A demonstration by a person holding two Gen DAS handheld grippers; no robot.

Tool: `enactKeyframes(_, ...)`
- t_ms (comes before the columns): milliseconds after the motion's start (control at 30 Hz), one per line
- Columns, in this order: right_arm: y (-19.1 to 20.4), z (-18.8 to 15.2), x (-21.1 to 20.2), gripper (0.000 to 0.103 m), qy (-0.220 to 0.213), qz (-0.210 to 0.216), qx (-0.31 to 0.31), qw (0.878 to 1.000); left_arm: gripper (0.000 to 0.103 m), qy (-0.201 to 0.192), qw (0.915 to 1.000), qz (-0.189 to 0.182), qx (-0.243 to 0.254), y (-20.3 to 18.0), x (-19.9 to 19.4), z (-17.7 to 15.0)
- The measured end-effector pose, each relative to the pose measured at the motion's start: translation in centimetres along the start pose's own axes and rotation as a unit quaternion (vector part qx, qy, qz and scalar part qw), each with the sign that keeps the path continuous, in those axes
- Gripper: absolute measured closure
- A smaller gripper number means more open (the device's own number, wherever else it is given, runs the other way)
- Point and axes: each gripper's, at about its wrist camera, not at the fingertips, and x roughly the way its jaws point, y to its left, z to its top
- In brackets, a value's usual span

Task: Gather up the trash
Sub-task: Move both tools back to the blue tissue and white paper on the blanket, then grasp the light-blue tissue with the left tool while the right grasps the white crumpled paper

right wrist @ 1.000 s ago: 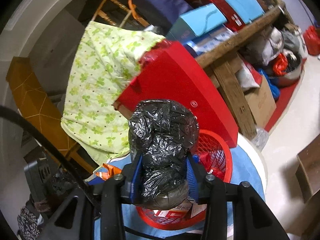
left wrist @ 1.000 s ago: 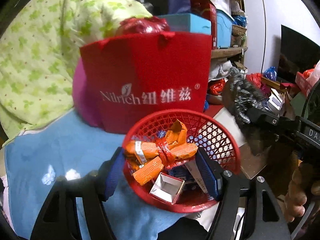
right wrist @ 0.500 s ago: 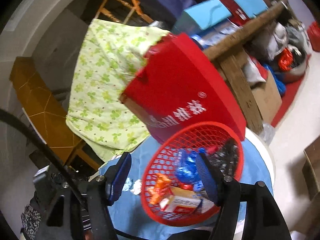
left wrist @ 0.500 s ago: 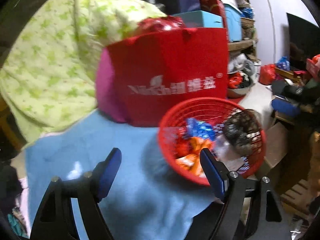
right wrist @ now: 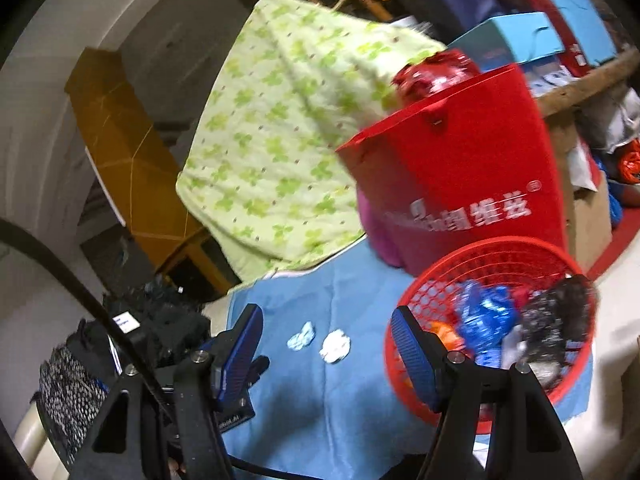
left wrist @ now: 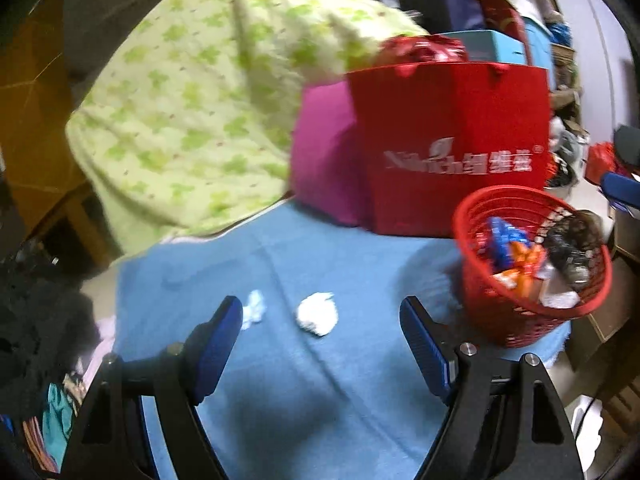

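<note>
We have dropped the black bag [right wrist: 556,320] into the red basket [right wrist: 440,280]; both the right gripper [right wrist: 326,350] and left gripper [left wrist: 320,332] now gape empty (two tissues [left wrist: 318,314] remain on the tabletop [left wrist: 320,400]).

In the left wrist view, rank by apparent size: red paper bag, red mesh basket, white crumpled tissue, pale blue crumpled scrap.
1. Red paper bag
2. Red mesh basket
3. White crumpled tissue
4. Pale blue crumpled scrap, partly hidden behind a tool finger, so its rank against the tissue is unsure.
</note>
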Motion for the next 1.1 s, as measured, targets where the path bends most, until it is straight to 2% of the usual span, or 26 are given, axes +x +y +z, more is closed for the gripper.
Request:
enactKeyframes(400, 4.8, -2.4, 6.6, 0.032, 0.066, 0.015, -0.046, 0.997, 0.022, 0.022, 0.9981, 0.035, -0.047, 6.2, 3.3, -3.0)
enactKeyframes(633, 5.2, -5.1, 12.6, 0.032, 0.131, 0.01, -0.054, 0.99, 0.022, 0.077, 0.9901, 0.072, -0.093, 11.3, 8.2, -7.2)
enactKeyframes(867, 2.9, -8.2, 20.6, 0.032, 0.195, -0.02, -0.049, 0.979, 0.022, 0.136, 0.9765, 0.089, -0.142, 15.5, 13.4, -12.4)
enactKeyframes(1000, 0.3, -8.9, 25.0, 0.032, 0.211, -0.038, -0.027, 0.976, 0.022, 0.148, 0.9747, 0.081, -0.147, 15.7, 15.2, -13.4)
enactKeyframes(1100, -1.2, -8.7, 27.9, 0.032, 0.21, -0.038, 0.0, 0.977, 0.022, 0.144, 0.9775, 0.077, -0.134, 15.1, 16.5, -12.8)
